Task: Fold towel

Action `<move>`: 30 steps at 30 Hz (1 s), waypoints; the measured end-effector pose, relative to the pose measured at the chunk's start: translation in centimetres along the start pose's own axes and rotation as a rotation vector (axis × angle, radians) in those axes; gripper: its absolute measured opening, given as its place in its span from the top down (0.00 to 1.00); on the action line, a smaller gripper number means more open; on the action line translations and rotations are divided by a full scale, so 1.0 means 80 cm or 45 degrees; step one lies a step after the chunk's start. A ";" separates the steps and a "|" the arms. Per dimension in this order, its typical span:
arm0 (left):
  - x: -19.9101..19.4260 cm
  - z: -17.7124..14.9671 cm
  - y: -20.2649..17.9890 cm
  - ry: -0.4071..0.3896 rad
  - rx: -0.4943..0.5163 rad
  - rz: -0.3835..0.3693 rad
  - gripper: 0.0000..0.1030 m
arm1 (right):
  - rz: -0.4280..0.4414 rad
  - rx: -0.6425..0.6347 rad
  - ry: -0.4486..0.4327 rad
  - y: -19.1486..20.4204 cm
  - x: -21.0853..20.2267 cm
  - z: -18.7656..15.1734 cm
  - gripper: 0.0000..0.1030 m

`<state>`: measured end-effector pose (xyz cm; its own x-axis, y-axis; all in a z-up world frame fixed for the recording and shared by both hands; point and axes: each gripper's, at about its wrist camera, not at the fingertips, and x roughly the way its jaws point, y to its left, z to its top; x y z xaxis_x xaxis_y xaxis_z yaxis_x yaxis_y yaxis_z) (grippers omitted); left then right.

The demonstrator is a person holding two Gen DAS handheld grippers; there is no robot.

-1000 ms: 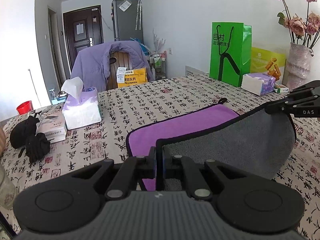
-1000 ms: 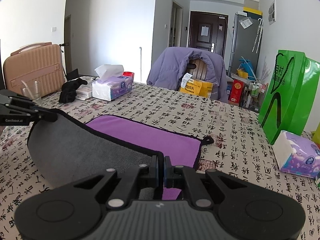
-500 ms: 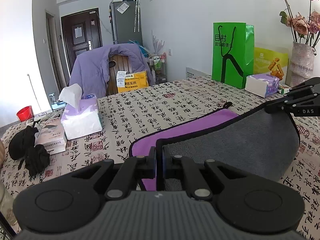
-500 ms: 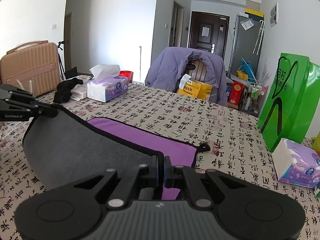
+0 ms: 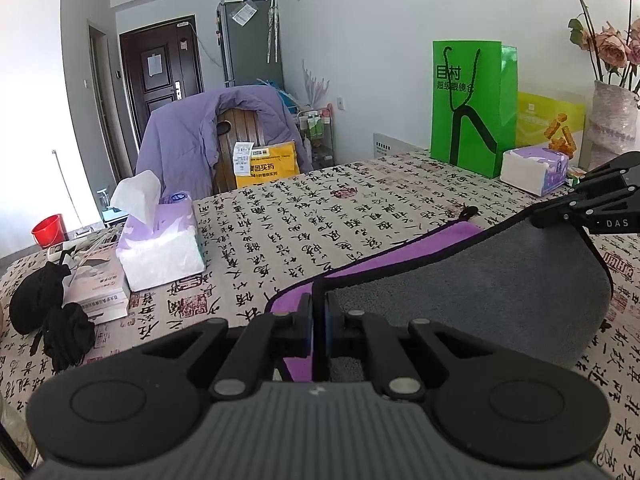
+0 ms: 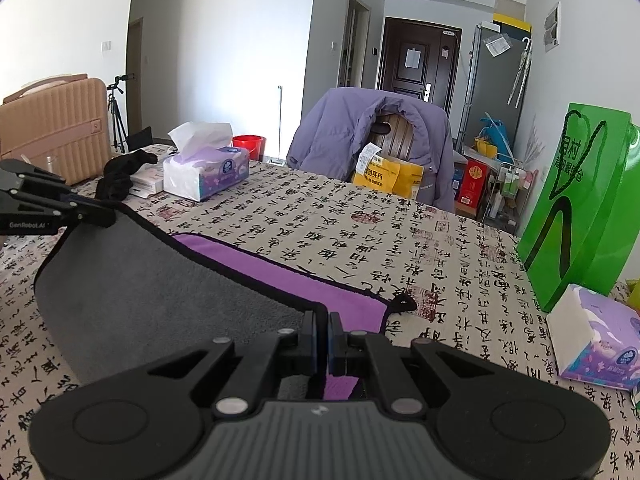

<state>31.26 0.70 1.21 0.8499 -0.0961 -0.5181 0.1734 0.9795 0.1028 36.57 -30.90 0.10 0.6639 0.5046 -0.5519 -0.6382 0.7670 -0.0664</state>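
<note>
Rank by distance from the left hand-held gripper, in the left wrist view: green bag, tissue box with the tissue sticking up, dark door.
1. Tissue box, ahead-left of the left hand-held gripper, on the table.
2. Green bag, far right table edge, by the wall.
3. Dark door, back left, beyond the table.

Both tools are matte black with ribbed grey bases, silver rivets and what look like blue finger pads [image 5: 307, 330].

You get bright, even daylight in both views, soft shadows only. White walls [image 6: 224, 40] run near blown out. Heavy fisheye bend with dark vignette corners. Focus sharp throughout, no motion blur, green bag [image 5: 472, 104] slightly glossy.
</note>
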 end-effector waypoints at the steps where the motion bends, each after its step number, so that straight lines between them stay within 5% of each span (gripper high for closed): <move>1: 0.003 0.002 0.001 0.002 0.001 0.000 0.94 | -0.001 -0.001 0.002 -0.001 0.002 0.001 0.96; 30: 0.069 0.013 0.025 0.049 0.048 0.010 0.94 | -0.016 -0.044 0.039 -0.018 0.065 0.021 0.96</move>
<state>36.79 1.91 -0.56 0.8316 -0.0810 -0.5495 0.1860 0.9728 0.1382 41.61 -28.74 -1.24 0.6600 0.4826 -0.5758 -0.6436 0.7586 -0.1019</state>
